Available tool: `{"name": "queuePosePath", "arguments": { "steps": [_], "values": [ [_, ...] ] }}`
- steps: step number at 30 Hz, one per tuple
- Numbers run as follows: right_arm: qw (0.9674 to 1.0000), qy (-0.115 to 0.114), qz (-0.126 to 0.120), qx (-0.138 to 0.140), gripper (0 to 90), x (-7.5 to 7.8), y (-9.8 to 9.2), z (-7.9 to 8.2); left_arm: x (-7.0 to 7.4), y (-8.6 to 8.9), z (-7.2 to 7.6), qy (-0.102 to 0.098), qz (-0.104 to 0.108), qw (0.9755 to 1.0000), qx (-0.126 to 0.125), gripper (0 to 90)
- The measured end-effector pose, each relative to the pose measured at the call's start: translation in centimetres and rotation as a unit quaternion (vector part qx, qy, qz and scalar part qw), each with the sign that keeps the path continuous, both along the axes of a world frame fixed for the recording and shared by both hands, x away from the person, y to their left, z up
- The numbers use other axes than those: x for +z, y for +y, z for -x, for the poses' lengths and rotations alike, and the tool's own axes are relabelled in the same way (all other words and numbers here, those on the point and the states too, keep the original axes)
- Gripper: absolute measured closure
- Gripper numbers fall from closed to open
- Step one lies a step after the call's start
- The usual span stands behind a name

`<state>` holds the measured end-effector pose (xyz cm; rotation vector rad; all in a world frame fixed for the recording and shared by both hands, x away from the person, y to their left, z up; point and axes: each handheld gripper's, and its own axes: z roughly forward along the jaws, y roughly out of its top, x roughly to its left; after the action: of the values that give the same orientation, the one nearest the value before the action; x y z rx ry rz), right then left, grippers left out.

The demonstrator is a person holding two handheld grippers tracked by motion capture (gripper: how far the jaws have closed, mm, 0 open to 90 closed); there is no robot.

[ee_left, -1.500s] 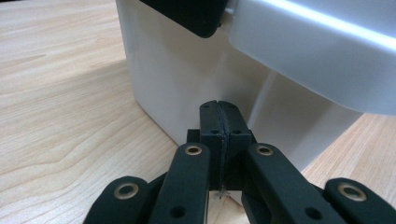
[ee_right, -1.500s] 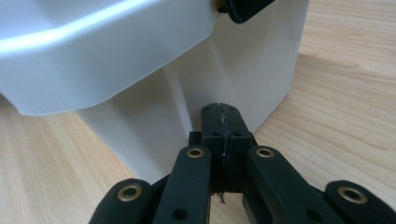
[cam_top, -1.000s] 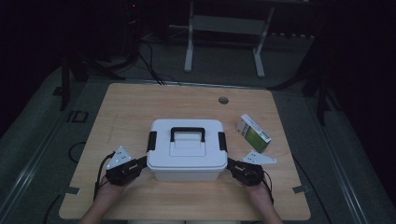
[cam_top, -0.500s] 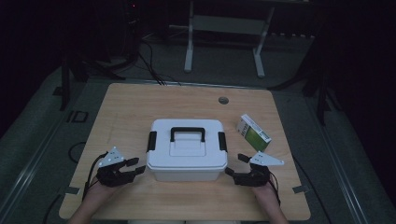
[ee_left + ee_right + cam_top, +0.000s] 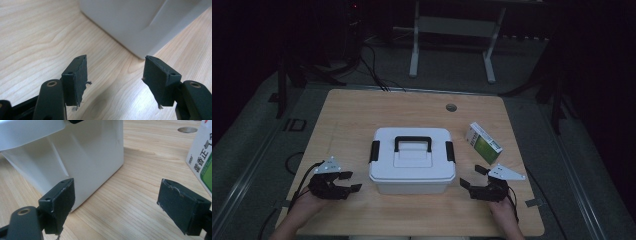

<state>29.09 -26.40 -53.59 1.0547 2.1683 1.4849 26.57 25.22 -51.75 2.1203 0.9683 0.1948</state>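
Observation:
A white lidded box (image 5: pixel 412 160) with a black handle and two black side latches stands in the middle of the wooden table (image 5: pixel 357 115). My left gripper (image 5: pixel 350 181) rests on the table just left of the box, open, nothing between its jaws. In the left gripper view (image 5: pixel 115 72) the box's corner (image 5: pixel 130 22) lies just ahead. My right gripper (image 5: pixel 472 177) sits to the box's right, open and empty. The right gripper view (image 5: pixel 115 200) has the box's wall (image 5: pixel 82 157) close on the left and a green and white carton (image 5: pixel 202 160) on the right.
The green and white carton (image 5: pixel 483 142) lies right of the box, near my right gripper. A round cable hole (image 5: pixel 451 107) is in the table's far side. Beyond the table, a frame stand (image 5: pixel 452 30) and cables cross the dark floor.
Both grippers have drawn back from the box's sides toward the near edge and now stand apart from it. The box has stayed where it was.

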Motion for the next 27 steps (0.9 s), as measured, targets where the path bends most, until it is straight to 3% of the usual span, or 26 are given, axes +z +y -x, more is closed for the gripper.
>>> {"name": "queuePosePath", "arguments": {
  "steps": [9,13,19,27],
  "values": [
    [0.9999,0.002,0.011,-0.006,14.3,-0.5,-0.5,0.1,0.3,0.7,0.0,0.021,-0.043,0.9988,-0.012,36.3],
    [0.9999,0.002,0.004,-0.01,14.2,-0.5,-0.6,0.2,0.8,1.3,-0.1,0.035,-0.054,0.9978,-0.016,36.3],
    [0.9999,0.004,0.008,-0.008,14.2,-0.6,-0.6,0.2,1.6,1.8,-0.3,0.058,-0.092,0.9934,-0.034,36.5],
    [0.9999,0.006,0.005,-0.007,14.2,-0.6,-0.7,0.2,2.2,2.1,-0.6,0.083,-0.126,0.987,-0.055,36.6]
  ]
}}
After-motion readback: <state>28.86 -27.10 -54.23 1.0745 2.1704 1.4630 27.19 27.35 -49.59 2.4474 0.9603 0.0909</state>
